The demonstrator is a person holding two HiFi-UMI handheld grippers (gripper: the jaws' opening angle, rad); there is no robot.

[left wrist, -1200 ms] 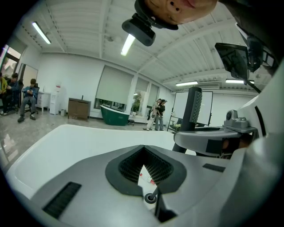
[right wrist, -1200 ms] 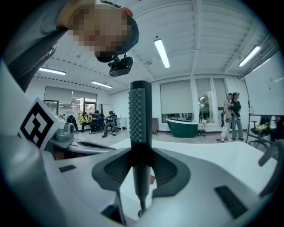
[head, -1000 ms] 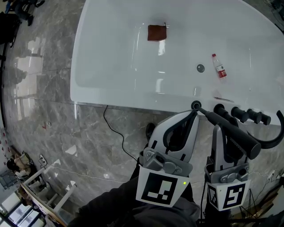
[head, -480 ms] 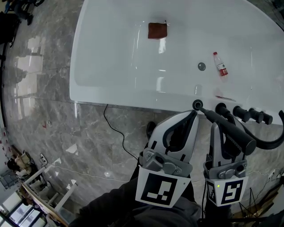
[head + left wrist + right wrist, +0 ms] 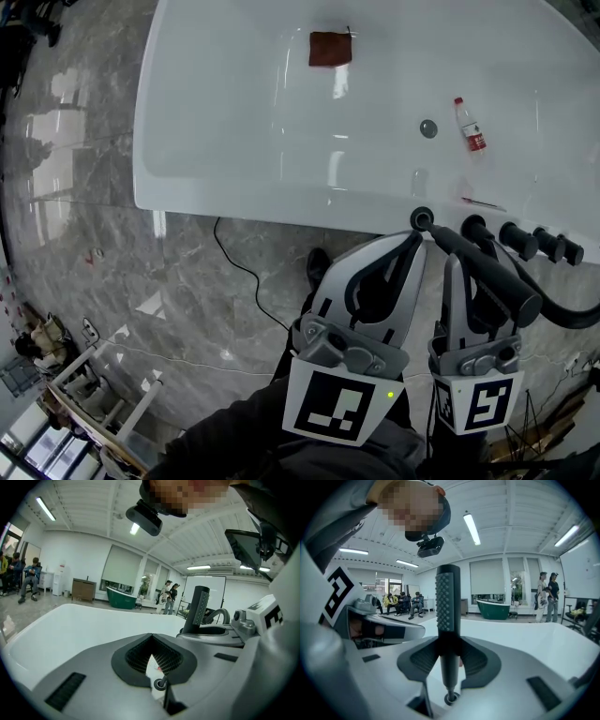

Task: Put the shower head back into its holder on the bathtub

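The black shower head (image 5: 483, 270) lies slanted across the white bathtub's (image 5: 234, 178) near rim, and its hose (image 5: 577, 317) curves off to the right. My right gripper (image 5: 466, 272) is shut on its knurled handle (image 5: 447, 606). The handle's thin lower end meets the round holder (image 5: 450, 698) on the rim (image 5: 422, 218); I cannot tell how deep it sits. My left gripper (image 5: 412, 242) is just left of it, with its jaws together at the tips (image 5: 151, 637) and nothing between them. The left gripper view shows the handle (image 5: 200, 609) upright to the right.
Inside the tub lie a red-brown cloth (image 5: 330, 49), a plastic bottle (image 5: 471, 127) and the drain (image 5: 428, 127). Black taps (image 5: 516, 239) stand along the rim right of the holder. A black cable (image 5: 246, 281) trails over the marble floor. People are far off in the room.
My right gripper has sunk a little with the shower head, which brings its lower end closer onto the holder. The left gripper has stayed where it was.
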